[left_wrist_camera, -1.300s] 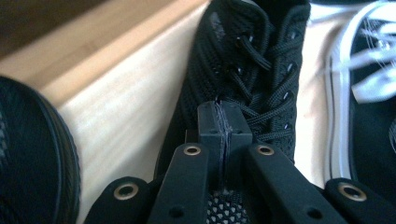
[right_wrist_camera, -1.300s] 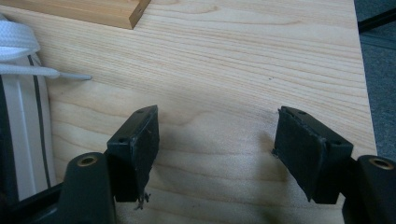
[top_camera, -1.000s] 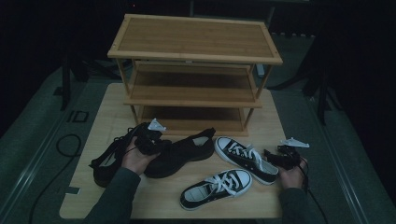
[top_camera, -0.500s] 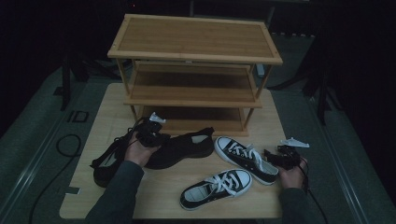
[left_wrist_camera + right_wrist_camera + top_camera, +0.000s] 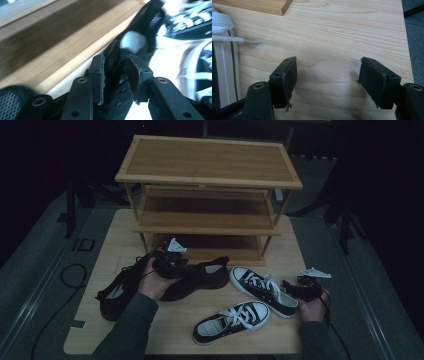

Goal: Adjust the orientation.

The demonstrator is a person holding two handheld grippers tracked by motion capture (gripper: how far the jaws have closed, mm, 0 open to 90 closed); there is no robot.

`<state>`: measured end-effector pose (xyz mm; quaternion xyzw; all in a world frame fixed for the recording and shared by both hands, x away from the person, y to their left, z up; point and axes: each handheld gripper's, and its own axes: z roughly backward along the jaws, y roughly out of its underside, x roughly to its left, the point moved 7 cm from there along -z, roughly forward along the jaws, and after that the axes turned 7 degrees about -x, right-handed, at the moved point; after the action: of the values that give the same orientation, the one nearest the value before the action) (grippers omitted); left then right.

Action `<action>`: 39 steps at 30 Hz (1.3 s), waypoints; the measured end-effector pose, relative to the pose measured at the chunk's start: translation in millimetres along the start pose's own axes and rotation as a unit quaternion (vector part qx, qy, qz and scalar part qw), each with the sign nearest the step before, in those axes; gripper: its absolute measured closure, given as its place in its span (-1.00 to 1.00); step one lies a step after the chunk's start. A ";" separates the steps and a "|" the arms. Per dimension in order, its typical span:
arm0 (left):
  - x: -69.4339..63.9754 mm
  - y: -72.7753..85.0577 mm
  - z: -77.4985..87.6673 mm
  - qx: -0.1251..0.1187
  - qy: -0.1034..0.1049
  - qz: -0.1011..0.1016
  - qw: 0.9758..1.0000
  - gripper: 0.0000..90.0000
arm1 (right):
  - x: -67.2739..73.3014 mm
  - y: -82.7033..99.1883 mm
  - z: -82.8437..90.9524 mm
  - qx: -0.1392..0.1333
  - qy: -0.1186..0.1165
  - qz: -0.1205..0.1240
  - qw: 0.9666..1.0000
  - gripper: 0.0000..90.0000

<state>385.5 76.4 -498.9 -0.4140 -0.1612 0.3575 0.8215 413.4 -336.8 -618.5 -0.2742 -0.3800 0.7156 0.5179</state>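
Two black shoes lie on the left half of the table (image 5: 105,240), in front of the wooden rack (image 5: 210,162). The left black shoe (image 5: 117,292) runs from near-left to far-right, its far end under the person's left hand (image 5: 155,280), so which end is the toe is hard to make out in the dim high view. The right black shoe (image 5: 200,275) lies with its long axis nearly across the table, its opening toward the right and its left end hidden behind the hand. The left gripper (image 5: 115,72) sits at that shoe's dark upper; its jaws have just been opening, and the fabric stands loosely between the parted pads without being pinched, so the shoe is released. Against the earlier high view, the hand and gripper sit slightly higher and nearer the rack. Farther right, two black-and-white sneakers (image 5: 262,287) lie side by side, toes pointing left. The right gripper (image 5: 327,82) rests at the table's right edge with jaws wide apart over bare wood, gripping nothing, unchanged from before.
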 end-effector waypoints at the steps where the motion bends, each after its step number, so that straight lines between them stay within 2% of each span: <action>1: -3.6 -3.1 -1.3 -0.002 0.004 -0.002 1.000 0.48 | -0.1 0.1 0.0 0.000 0.000 0.000 1.000 -0.32; 8: -27.5 -15.9 -15.1 -0.004 0.033 -0.019 0.999 0.49 | -0.3 0.0 -0.1 0.000 0.000 0.001 1.000 -0.32; 14: -45.0 -17.8 -35.0 0.014 0.047 -0.036 0.998 0.49 | -0.2 0.0 -0.1 0.000 0.000 0.001 1.000 -0.32; 20: -50.2 -14.1 -57.3 0.039 0.044 -0.034 0.998 0.49 | -0.2 0.0 -0.1 0.000 0.000 0.001 1.000 -0.32; 23: -52.7 -9.9 -65.7 0.056 0.037 -0.045 0.997 0.59 | -0.1 0.0 -0.1 0.000 0.000 0.001 1.000 -0.32; 25: -52.8 -9.5 -66.4 0.060 0.034 -0.048 0.996 0.90 | -0.1 0.0 -0.1 0.000 0.000 0.001 1.000 -0.32; 26: -53.4 -9.5 -66.0 0.060 0.036 -0.043 0.997 0.93 | -0.1 0.0 -0.1 0.000 0.000 0.001 1.000 -0.32; 33: -62.8 -3.9 -58.6 0.057 0.046 -0.059 0.996 0.95 | -0.1 0.0 -0.1 0.000 0.000 0.000 1.000 -0.32; 36: -69.7 1.4 -52.7 0.052 0.059 -0.069 0.995 0.95 | -0.1 0.0 -0.1 0.000 0.000 0.000 1.000 -0.32; 39: -78.7 7.0 -47.2 0.048 0.082 -0.076 0.993 0.95 | 0.0 0.0 -0.1 0.000 0.000 0.000 1.000 -0.32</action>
<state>354.4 -4.3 -530.6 -0.3883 -0.1064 0.2662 0.8758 413.5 -336.8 -618.6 -0.2745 -0.3802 0.7158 0.5174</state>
